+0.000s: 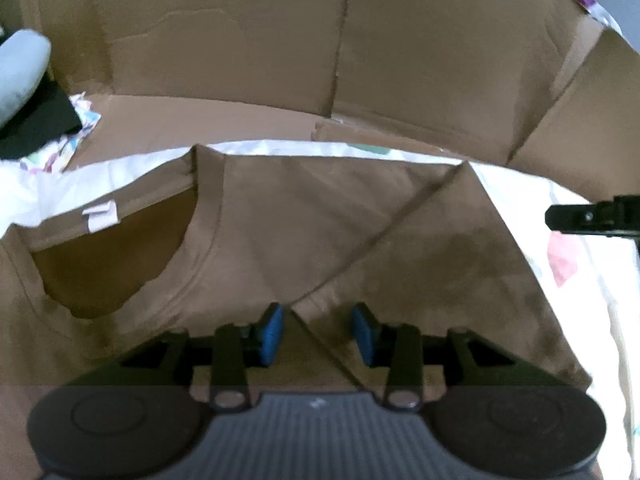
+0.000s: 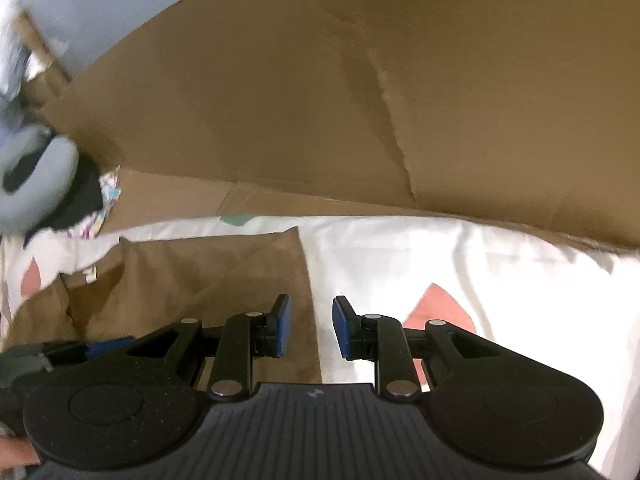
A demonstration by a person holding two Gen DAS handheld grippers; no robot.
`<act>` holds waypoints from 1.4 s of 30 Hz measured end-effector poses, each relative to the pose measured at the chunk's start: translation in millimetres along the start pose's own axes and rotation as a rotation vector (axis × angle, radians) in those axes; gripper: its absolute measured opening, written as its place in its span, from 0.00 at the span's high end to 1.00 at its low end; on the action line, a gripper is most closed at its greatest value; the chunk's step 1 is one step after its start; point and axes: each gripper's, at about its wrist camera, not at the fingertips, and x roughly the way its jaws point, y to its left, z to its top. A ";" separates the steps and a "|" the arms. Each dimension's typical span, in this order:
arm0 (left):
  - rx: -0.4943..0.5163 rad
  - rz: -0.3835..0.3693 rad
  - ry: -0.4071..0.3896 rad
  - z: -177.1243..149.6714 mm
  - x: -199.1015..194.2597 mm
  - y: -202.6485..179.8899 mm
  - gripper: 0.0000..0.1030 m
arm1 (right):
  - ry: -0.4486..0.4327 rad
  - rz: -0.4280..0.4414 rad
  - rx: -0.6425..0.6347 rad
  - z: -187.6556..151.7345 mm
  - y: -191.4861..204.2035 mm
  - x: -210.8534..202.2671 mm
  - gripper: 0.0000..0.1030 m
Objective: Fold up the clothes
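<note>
brown t-shirt (image 1: 320,232) right edge folded, both tongs parted above

- The tall brown cardboard wall (image 1: 240,40) closes off the whole far side, rising just behind the flat brown T-shirt (image 1: 280,240).
- Left of the T-shirt, a pale grey rounded cushion (image 2: 36,184) and dark fabric (image 1: 36,120) crowd that corner.
- Right of the T-shirt, the white patterned bedsheet (image 2: 440,264) lies bare: open passage.
- The right gripper (image 2: 312,328), jaws parted, hovers over the T-shirt's right edge.
- The left gripper (image 1: 318,332), jaws apart, sits low over the folded sleeve.
</note>
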 end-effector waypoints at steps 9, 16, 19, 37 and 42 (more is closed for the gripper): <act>0.083 0.006 0.002 0.3 -5.6 -8.0 0.93 | 0.017 -0.031 0.001 -14.7 -7.0 -12.3 0.72; 0.049 -0.023 0.018 2.7 -16.6 -0.7 0.95 | 0.024 -0.030 -0.028 -17.3 -4.2 -5.8 0.72; 0.025 -0.032 0.016 2.6 -23.4 1.1 0.95 | 0.023 -0.024 -0.041 -17.0 -3.7 0.8 0.72; -0.074 -0.027 0.000 4.6 -52.8 10.8 0.96 | -0.017 0.044 -0.089 -4.1 6.9 39.1 0.72; -0.098 -0.019 0.011 0.3 -55.8 19.3 0.96 | -0.023 0.056 -0.107 4.6 15.7 47.5 0.72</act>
